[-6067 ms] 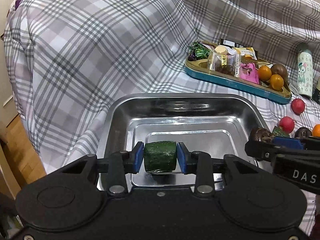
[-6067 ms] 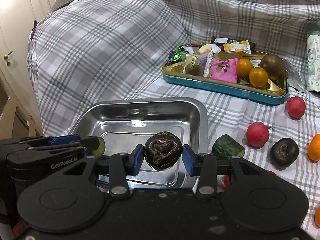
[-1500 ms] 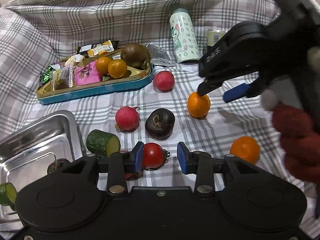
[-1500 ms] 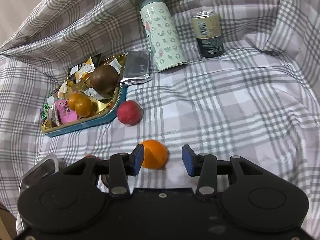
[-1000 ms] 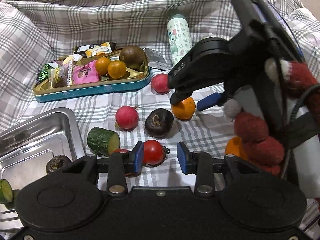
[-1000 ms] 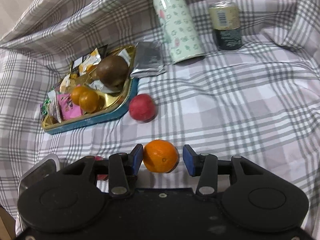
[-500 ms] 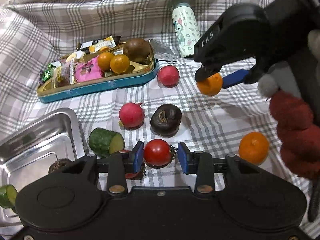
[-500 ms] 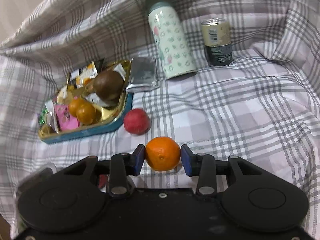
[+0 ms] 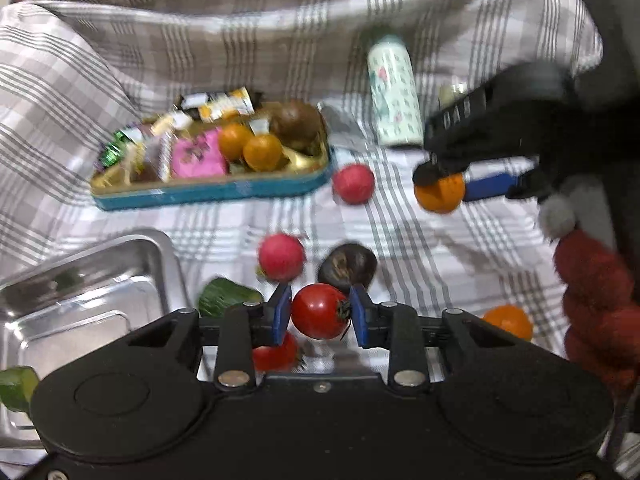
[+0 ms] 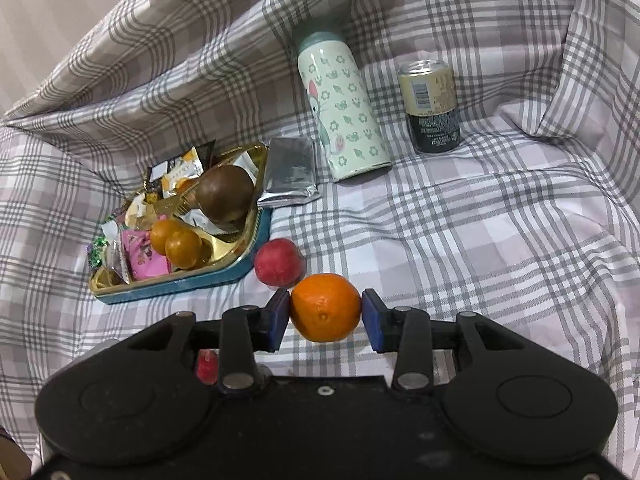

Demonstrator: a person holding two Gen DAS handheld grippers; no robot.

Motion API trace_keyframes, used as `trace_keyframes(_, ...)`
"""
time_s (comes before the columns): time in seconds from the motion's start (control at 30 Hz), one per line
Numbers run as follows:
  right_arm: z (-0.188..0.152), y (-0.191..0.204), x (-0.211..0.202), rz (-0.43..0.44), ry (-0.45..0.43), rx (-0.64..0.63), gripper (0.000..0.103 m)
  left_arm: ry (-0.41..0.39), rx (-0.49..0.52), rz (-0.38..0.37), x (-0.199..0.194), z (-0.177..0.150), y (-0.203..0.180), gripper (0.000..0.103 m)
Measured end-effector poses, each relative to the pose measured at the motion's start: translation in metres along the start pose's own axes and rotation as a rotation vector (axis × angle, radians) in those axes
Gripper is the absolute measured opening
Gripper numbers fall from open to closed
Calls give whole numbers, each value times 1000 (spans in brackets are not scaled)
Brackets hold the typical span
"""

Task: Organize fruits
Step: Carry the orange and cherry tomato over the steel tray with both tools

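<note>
Left gripper (image 9: 320, 312): blue pads pressed on a red tomato (image 9: 319, 311), lifted clear of the checked cloth (image 9: 224, 232). Stem end faces the right pad; fruit nearly round, its stem line running across, pad to pad.

Right gripper (image 10: 325, 314): clamped on an orange (image 10: 325, 307), also off the cloth; navel faces the camera, no marked long axis.

Step in hand, as I judge it: both fruits picked, carry not yet begun. Next move calls for swinging each to the steel tray (image 9: 160, 252) at the left and releasing low, so neither rolls.

Around: a cucumber piece (image 9: 224, 302) just beside the tray, a dark fruit (image 9: 348, 266) behind the tomato, a second tomato (image 9: 276, 354) below the left pad, a snack tin (image 9: 208, 194) farther back.
</note>
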State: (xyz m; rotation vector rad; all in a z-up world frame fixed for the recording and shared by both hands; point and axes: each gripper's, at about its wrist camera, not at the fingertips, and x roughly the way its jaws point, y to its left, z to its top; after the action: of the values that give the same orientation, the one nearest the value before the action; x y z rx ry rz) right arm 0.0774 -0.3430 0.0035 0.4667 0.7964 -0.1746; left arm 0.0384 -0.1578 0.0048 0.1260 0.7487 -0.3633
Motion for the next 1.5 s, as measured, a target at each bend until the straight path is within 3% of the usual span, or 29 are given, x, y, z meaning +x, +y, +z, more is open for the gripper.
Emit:
trace_keyframes(0.2,-1,8,-4,22,-18,-14,41,-68,-98,32,-32,18,35,40)
trace_keyframes(0.37,-5,23,-10,66,-31,-48,41,-100,-146,126,-52,20,73,40)
trace_keyframes(0.87,-59,119,-27,280,-38,-382,41,-51,-253,341,-52,-9,176,40)
trace_keyframes(1.1,-98,158,-32,365,26,-537,41,-7,-382,347,-45,-28,211,40)
trace_keyframes(1.2,-113,169,-32,379,52,-588,41,-29,-424,348,-48,-31,217,40)
trace_keyframes(1.5,-129,181,-23,389,101,-623,41,-10,-393,358,-42,-29,213,41)
